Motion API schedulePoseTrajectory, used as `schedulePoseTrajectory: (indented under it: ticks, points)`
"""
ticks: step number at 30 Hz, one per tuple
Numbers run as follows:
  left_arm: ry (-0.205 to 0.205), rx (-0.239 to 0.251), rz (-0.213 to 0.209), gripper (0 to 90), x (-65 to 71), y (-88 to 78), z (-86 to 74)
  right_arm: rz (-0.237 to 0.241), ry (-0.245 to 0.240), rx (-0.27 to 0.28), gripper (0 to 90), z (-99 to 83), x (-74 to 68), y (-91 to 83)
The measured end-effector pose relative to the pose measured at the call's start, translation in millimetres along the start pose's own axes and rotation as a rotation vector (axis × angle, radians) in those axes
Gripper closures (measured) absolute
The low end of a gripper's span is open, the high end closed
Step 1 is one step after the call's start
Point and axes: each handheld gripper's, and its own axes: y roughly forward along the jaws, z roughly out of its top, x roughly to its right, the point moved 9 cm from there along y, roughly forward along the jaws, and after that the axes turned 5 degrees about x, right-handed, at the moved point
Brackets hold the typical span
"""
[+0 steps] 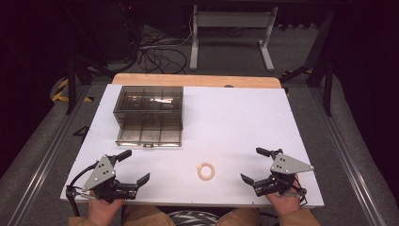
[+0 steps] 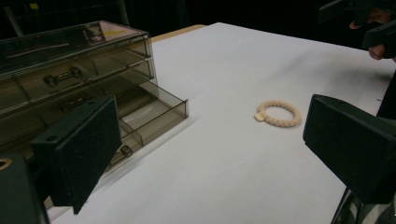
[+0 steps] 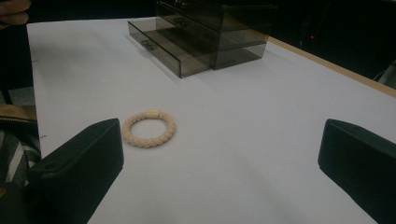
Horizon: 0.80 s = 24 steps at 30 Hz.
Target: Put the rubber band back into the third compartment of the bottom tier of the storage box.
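Jaws of both the left gripper (image 1: 133, 165) and right gripper (image 1: 251, 164) stand wide, empty, pointing inward at lower frame. The cream bracelet (image 1: 206, 170) lies between them on the counter (image 1: 235, 117), below the smoky drawer box (image 1: 149, 115).

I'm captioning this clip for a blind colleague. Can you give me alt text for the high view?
A cream braided ring lies on a white table between two hand-held claws, the left claw and right claw, both open and empty. A smoky clear drawer box stands farther back on the left, its bottom drawer pulled out.
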Motion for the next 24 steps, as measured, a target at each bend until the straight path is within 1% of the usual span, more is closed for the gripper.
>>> schedulePoseTrajectory:
  ticks: [3,8,15,19,22,23,24]
  points:
    - [0.006,-0.012,-0.014,5.6,3.3,4.6,2.0,0.001,0.0,0.0,0.8,-0.3,0.1,-0.2]
    - [-0.003,-0.012,-0.042,5.8,6.5,12.6,6.7,0.001,0.002,-0.003,0.8,-0.9,0.0,-0.3]
    - [-0.001,-0.014,-0.068,5.8,11.0,23.0,13.2,0.0,0.005,-0.005,0.9,-1.5,0.0,-0.6]
    - [-0.006,-0.014,-0.095,5.9,16.1,32.1,17.5,0.001,0.007,-0.004,0.9,-1.6,-0.4,-0.8]
    - [0.0,-0.018,-0.106,5.9,18.1,35.9,18.8,0.001,0.007,-0.004,0.9,-1.7,-0.4,-0.8]
    - [0.0,-0.019,-0.115,6.0,21.0,39.8,20.0,0.002,0.007,-0.005,0.9,-1.8,-0.3,-0.9]
    - [-0.009,-0.023,-0.125,6.0,23.3,41.4,20.2,0.003,0.008,-0.005,0.9,-1.8,-0.5,-0.8]
